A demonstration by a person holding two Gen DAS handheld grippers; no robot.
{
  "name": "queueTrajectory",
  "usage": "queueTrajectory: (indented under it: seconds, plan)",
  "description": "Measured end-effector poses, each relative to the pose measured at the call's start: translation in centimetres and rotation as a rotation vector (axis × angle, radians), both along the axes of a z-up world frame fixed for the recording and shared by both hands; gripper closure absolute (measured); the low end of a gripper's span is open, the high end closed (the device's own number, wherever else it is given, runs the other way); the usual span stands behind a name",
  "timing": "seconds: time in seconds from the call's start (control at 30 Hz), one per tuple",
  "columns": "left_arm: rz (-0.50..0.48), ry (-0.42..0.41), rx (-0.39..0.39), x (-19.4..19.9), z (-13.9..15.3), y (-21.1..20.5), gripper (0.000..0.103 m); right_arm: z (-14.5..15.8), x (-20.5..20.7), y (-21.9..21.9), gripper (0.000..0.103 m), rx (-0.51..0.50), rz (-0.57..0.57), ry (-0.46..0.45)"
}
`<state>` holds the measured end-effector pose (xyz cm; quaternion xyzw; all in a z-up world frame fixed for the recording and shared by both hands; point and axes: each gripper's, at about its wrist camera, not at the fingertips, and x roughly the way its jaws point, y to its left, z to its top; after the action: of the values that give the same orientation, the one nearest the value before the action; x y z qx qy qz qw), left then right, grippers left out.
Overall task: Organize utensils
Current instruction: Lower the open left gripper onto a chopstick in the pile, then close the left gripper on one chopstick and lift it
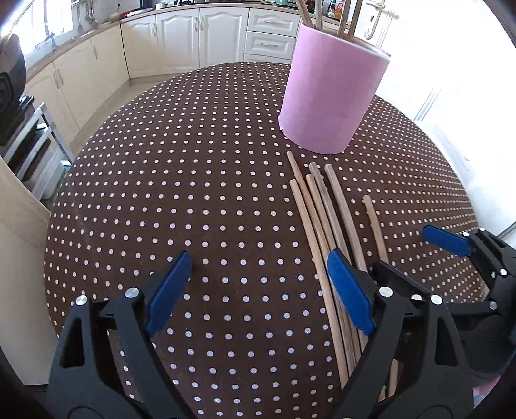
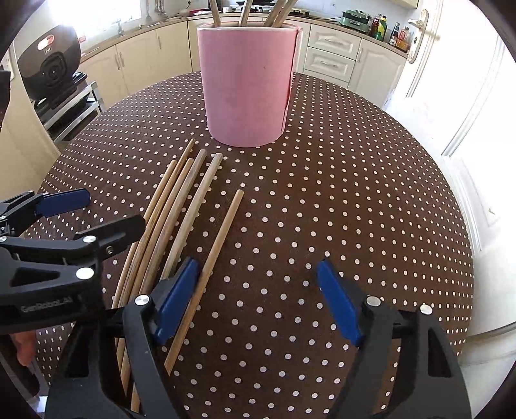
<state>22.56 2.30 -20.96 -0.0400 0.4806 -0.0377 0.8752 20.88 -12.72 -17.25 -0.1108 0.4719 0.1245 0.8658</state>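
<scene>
Holder: tall pink cylinder (image 2: 246,83) upright on the brown, white-dotted tablecloth (image 2: 322,209); wooden sticks (image 2: 248,11) stand inside it, poking above its rim.
Loose chopsticks: six plain, pale wooden chopsticks (image 1: 322,225) flat on the cloth just in front of the holder, five bunched, one (image 2: 222,232) slightly apart.
Left gripper (image 1: 258,290): jaws released, wide, empty, in front of the holder above the bunch.
Right gripper (image 2: 258,299): jaws released, nothing between them; the lone stick lies by its left pad.

"GenRobot.AI" embossed on the left gripper (image 2: 63,209) black body
</scene>
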Motion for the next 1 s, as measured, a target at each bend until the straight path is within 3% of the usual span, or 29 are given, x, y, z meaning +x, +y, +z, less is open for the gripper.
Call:
queueTrajectory:
  seconds: [0.1,0.4,0.5,0.57,0.7,0.8,0.87,0.93,1.0]
  plan:
    - [0.007,0.006,0.027,0.4,-0.2,-0.8,0.018,0.1,0.1,-0.3,0.029,0.0,0.005,0.002]
    - [0.098,0.123,0.045,3.9,-0.4,-1.5,0.017,0.3,-0.1,-0.5,0.029,-0.001,0.008,-0.004]
    - [0.065,0.154,0.06,4.3,-0.6,-2.2,0.018,0.3,-0.2,-0.8,0.029,0.002,0.01,0.001]
    - [0.032,0.171,0.112,4.1,-0.8,-2.8,0.018,0.3,-0.4,-1.0,0.029,0.003,0.011,0.001]
    - [0.037,0.196,0.093,3.3,-0.7,-2.5,0.02,0.3,-0.5,-1.3,0.029,0.01,0.011,0.001]
    - [0.064,0.166,0.093,2.8,-0.6,-2.4,0.028,0.4,-0.4,-1.3,0.029,0.005,0.009,0.001]
    - [0.053,0.137,0.095,2.3,-0.5,-2.6,0.046,0.4,-0.3,-1.2,0.03,0.007,0.01,0.0]
    - [0.028,0.108,0.084,1.7,-0.1,-2.9,0.065,0.6,-0.1,-1.1,0.038,0.021,0.019,-0.002]
    - [0.018,0.084,0.066,1.6,-0.1,-2.9,0.071,0.7,0.1,-0.9,0.047,0.025,0.027,-0.003]
